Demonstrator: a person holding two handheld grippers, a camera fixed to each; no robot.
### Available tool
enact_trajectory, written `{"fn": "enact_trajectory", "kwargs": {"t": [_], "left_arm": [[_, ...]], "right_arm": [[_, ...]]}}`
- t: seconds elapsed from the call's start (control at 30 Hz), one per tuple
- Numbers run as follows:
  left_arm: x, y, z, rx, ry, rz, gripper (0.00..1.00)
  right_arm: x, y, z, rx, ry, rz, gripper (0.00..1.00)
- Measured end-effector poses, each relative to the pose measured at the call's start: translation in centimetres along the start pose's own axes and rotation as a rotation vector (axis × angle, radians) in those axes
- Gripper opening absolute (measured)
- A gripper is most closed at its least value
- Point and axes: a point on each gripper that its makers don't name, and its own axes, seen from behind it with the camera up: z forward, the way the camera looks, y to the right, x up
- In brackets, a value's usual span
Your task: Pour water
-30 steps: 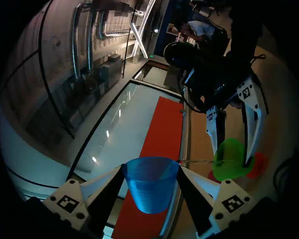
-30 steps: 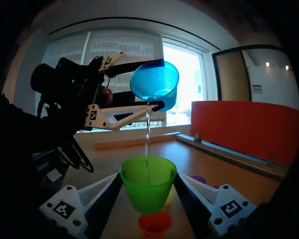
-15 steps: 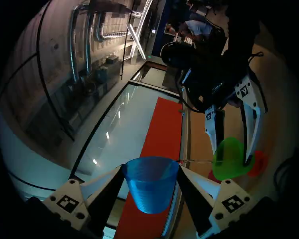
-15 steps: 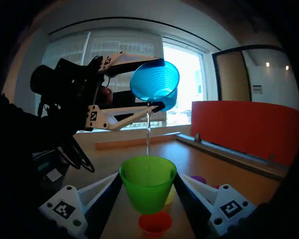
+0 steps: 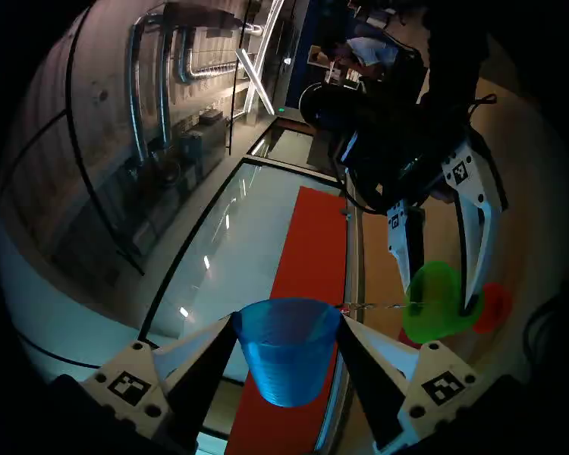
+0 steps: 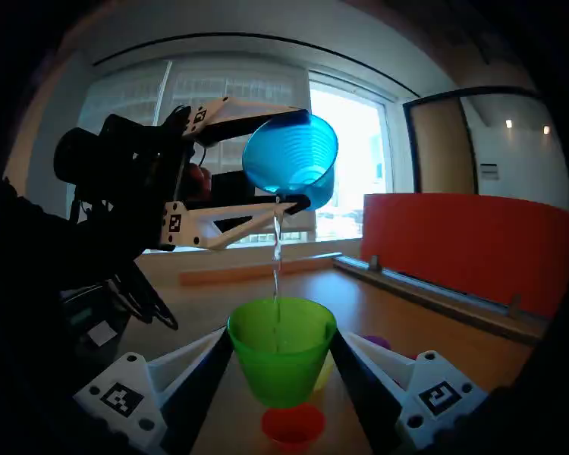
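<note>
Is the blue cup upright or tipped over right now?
Tipped. In the right gripper view the blue cup leans mouth-forward, and a thin water stream falls from its rim into the green cup below.

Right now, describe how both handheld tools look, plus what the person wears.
The left tool and right tool match: white, tapering angular fingers with black inner faces, each bearing a square black-and-white marker. Behind the left tool sits a bulky black body with looping black cables. The person's sleeve is dark.
</note>
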Motion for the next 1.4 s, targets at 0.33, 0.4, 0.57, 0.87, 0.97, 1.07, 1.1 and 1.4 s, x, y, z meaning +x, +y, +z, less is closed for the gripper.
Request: {"fn": "enact_trajectory", "kwargs": {"t": [0.33,0.4,0.57,0.87,0.97,1.07,1.1,1.4], "left_arm": [[0.1,-0.1,0.0,0.000,0.001,0.012,0.89],[0.1,-0.1,0.0,-0.001,0.001,0.012,0.89],[0.3,-0.2,0.0,0.000,0.004,0.023,0.89],[0.7,-0.1,0.0,-0.001,0.008,0.051,0.89],[0.8,0.0,0.0,-0.001,0.008,0.061,0.89],[0.9,-0.1,0.0,-0.002,0.008,0.073,0.89],[0.9,-0.1,0.0,-0.002,0.007,0.078,0.89],[1.0,-0.1,0.2,-0.002,0.004,0.121,0.89]], "right_arm": [[0.2,0.1,0.1,0.001,0.005,0.000,0.90],[0.2,0.0,0.1,0.001,0.006,-0.001,0.90],[0.3,0.0,0.0,0.001,0.006,-0.002,0.90],[0.4,0.0,0.0,-0.001,0.007,-0.003,0.90],[0.4,0.1,-0.1,-0.003,0.007,-0.004,0.90],[0.5,0.1,-0.1,-0.002,0.008,-0.005,0.90],[0.5,0.1,-0.1,-0.002,0.009,-0.005,0.90],[0.6,0.2,-0.2,-0.004,0.010,-0.008,0.90]]}}
